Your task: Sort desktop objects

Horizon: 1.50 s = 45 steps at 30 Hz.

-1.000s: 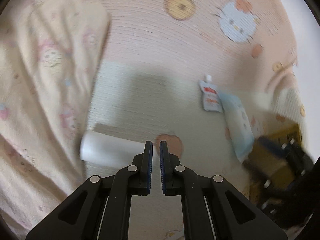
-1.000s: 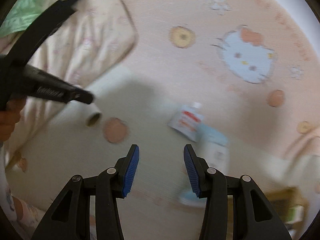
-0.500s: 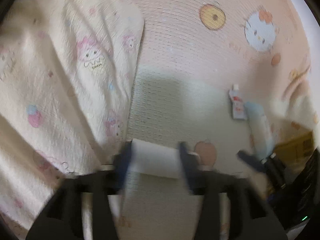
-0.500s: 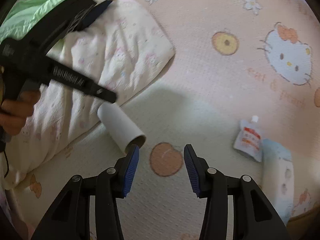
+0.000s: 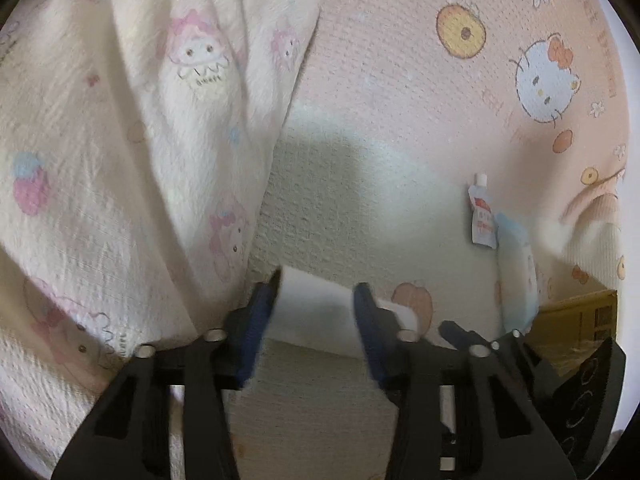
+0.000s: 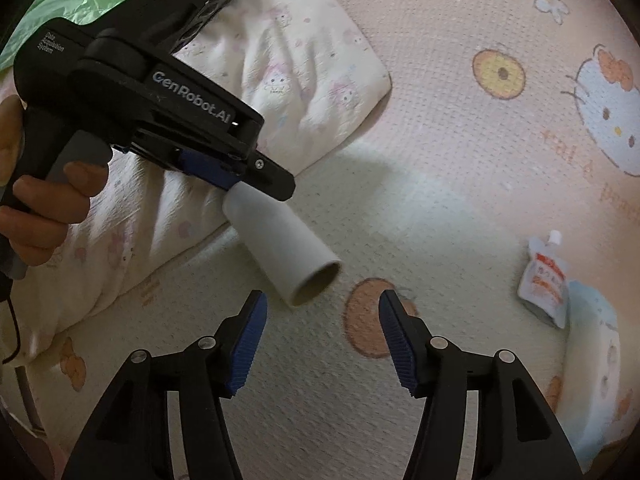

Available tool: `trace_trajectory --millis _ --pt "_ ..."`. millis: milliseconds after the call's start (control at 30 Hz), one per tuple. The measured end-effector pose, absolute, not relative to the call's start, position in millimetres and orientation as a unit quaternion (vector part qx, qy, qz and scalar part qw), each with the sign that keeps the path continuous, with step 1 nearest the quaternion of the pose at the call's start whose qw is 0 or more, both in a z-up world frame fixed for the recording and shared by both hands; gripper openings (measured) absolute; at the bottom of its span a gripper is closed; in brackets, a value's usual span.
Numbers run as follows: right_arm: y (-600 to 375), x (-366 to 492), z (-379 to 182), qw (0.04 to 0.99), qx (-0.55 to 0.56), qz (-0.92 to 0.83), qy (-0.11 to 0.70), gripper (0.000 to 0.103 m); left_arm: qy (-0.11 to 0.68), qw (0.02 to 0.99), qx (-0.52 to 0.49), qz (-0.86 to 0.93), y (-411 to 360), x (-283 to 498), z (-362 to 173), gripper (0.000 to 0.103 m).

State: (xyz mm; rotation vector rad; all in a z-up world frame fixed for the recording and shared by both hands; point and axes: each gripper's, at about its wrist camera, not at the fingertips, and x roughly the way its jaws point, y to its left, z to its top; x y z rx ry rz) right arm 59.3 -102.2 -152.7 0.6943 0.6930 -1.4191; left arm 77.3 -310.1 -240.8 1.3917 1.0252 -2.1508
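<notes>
Both grippers dropped toward the white roll (image 6: 280,246) by the blanket (image 5: 120,160) on the bed. Left gripper (image 5: 316,300) closing astride it, unpinched; right gripper (image 6: 320,320) spread, empty. Risk: roll squirts away sideways.

Matt white paper roll (image 6: 280,250) lies on coarse woven cloth mat (image 6: 440,160).

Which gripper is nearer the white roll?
Left. The left gripper straddles the white roll near its far end, jaws closing in. The right gripper hovers open just short of the roll's open end, touching nothing.
</notes>
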Motion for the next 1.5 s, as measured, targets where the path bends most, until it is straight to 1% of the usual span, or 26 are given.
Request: trace_trajectory --millis 200,267,300,400,567,600,667,733,867,1000,1367,1500 --pt "-103.2 63.5 -161.0 0.638 0.304 -0.628 0.326 0.056 0.391 0.167 0.494 -0.758 -301.7 68.9 -244.0 0.041" --pt "-100.7 61.1 -159.0 0.639 0.303 -0.626 0.328 0.056 0.399 0.149 0.495 -0.757 -297.5 64.4 -244.5 0.036" --pt "-99.6 60.1 -158.0 0.635 0.302 -0.629 0.331 0.056 0.402 0.142 0.498 -0.755 -294.6 61.4 -245.0 0.036" --pt "-94.5 53.5 -157.4 0.613 0.300 -0.644 0.346 0.056 0.401 0.117 0.503 -0.757 -282.6 51.7 -245.4 0.036" --pt "-79.0 32.0 -158.7 0.589 0.329 -0.657 0.336 0.056 0.390 0.083 0.510 -0.762 -259.4 35.3 -245.7 0.035" --pt "-75.5 28.7 -158.9 0.585 0.330 -0.660 0.336 0.056 0.388 0.075 0.512 -0.762 -253.2 30.2 -245.8 0.033" --pt "-67.8 21.6 -159.8 0.573 0.334 -0.668 0.338 0.056 0.383 0.062 0.519 -0.761 -244.7 23.2 -246.1 0.023" --pt "-58.6 11.4 -159.5 0.553 0.343 -0.681 0.335 0.055 0.378 0.047 0.524 -0.762 -233.1 16.1 -246.1 0.021" --pt "-39.8 -10.0 -156.4 0.535 0.377 -0.692 0.305 0.055 0.366 0.024 0.535 -0.761 -212.1 3.4 -247.4 0.021" --pt "-20.0 -23.3 -154.6 0.512 0.395 -0.705 0.293 0.055 0.350 0.005 0.549 -0.759 -192.0 -9.3 -249.0 0.021" --pt "4.6 -43.4 -152.5 0.496 0.407 -0.714 0.281 0.054 0.310 0.001 0.563 -0.766 -158.9 -30.2 -246.6 0.021" --pt "13.9 -43.3 -153.8 0.487 0.404 -0.718 0.291 0.054 0.302 -0.004 0.564 -0.768 -150.5 -37.1 -246.6 0.020"
